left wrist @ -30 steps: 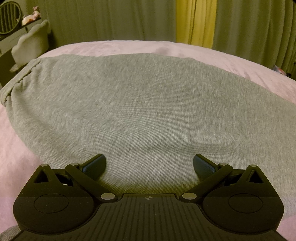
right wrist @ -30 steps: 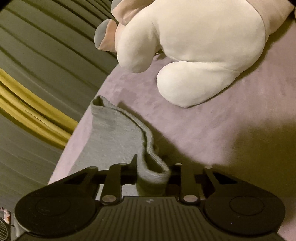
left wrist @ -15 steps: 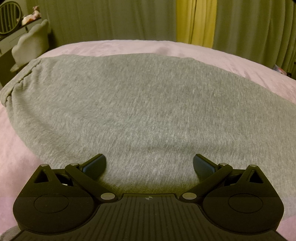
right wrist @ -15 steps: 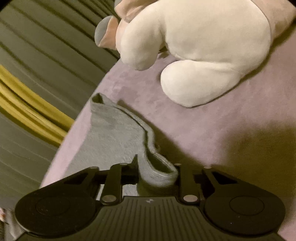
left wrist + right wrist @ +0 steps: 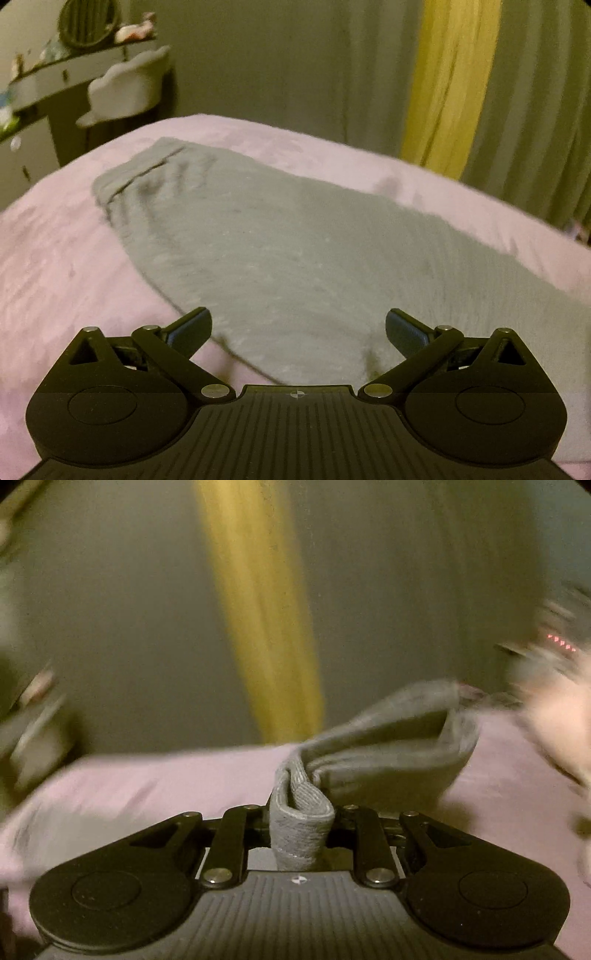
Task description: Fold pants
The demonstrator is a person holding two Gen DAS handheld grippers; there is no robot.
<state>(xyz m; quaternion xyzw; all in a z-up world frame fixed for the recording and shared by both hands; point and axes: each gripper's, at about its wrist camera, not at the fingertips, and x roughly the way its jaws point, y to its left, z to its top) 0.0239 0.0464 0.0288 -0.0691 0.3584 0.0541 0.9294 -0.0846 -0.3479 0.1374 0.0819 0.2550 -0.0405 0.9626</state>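
Note:
Grey pants (image 5: 280, 251) lie spread on a pink bed (image 5: 62, 266) in the left wrist view, with a hemmed end at the far left. My left gripper (image 5: 297, 328) is open and empty, held above the near edge of the pants. In the blurred right wrist view my right gripper (image 5: 301, 819) is shut on a ribbed grey edge of the pants (image 5: 388, 753), lifted off the pink bed (image 5: 147, 786), with the cloth trailing to the right.
Green curtains with a yellow strip (image 5: 447, 85) hang behind the bed. A dresser with a white chair (image 5: 125, 92) stands at the far left. A pale plush toy (image 5: 557, 723) shows blurred at the right of the right wrist view.
My left gripper has risen and pulled back, so the pants look smaller. My right gripper has swung fast with the pants edge, away from the plush toy toward the curtains.

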